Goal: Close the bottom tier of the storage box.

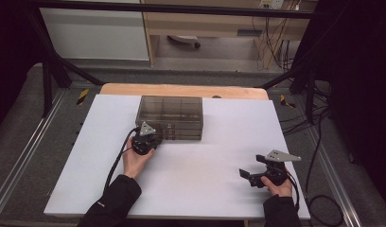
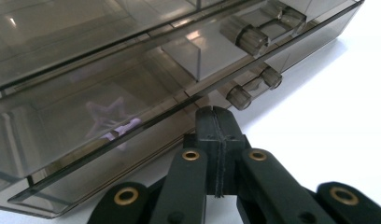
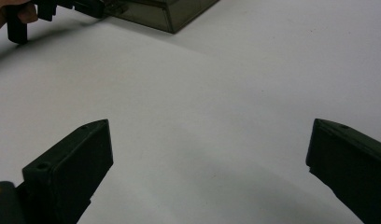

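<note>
Left gripper [image 2: 215, 122] closed, tips seemingly touching drawer box [image 2: 109, 93].

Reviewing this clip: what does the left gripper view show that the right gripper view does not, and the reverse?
Left gripper view alone: the left gripper with jaws pressed together, tips at the front edge of the smoky clear plastic drawer box, beside its round drawer handles; a pale purple star-shaped piece inside one drawer.

Right gripper view alone: the right gripper with jaws wide apart and nothing between them.

Both share: the white table top and the box, seen far off as a corner in the right gripper view.
</note>
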A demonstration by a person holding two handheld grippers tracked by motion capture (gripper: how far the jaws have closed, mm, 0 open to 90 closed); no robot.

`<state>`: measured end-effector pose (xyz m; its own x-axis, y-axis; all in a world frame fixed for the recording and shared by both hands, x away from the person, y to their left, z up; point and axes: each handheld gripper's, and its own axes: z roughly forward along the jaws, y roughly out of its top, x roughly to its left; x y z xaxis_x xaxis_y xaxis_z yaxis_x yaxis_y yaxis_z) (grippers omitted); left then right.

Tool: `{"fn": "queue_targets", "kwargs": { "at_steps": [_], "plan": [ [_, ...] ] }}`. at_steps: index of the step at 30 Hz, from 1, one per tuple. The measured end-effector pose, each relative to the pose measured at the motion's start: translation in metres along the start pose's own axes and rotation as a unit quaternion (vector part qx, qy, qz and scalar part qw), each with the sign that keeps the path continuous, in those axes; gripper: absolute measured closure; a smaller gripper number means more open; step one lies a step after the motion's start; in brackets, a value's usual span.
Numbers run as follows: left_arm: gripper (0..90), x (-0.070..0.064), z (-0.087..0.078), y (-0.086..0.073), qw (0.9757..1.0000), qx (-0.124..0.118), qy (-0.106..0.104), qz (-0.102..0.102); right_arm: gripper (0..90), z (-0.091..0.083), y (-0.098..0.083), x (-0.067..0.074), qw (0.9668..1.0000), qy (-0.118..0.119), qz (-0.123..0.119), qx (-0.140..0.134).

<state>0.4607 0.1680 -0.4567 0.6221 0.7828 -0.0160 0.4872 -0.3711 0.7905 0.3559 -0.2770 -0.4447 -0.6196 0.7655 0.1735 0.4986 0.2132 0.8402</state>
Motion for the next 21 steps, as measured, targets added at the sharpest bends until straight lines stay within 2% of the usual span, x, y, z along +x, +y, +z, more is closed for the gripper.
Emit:
{"fn": "queue_targets", "kwargs": {
  "at_steps": [17, 21],
  "plan": [
    [90.0, -0.0001, 0.0001, 0.0004, 1.0, -0.002, 0.007, 0.003, 1.3, 0.0003, 0.0, 0.0002, 1.0, -0.001, -0.001, 0.0],
    [90.0, -0.0003, -0.0037, -0.0001, 0.9999, 0.003, 0.008, 0.011, 1.3, -0.0004, 0.0, 0.0002, 1.0, -0.001, 0.0, -0.001]
  ]
}}
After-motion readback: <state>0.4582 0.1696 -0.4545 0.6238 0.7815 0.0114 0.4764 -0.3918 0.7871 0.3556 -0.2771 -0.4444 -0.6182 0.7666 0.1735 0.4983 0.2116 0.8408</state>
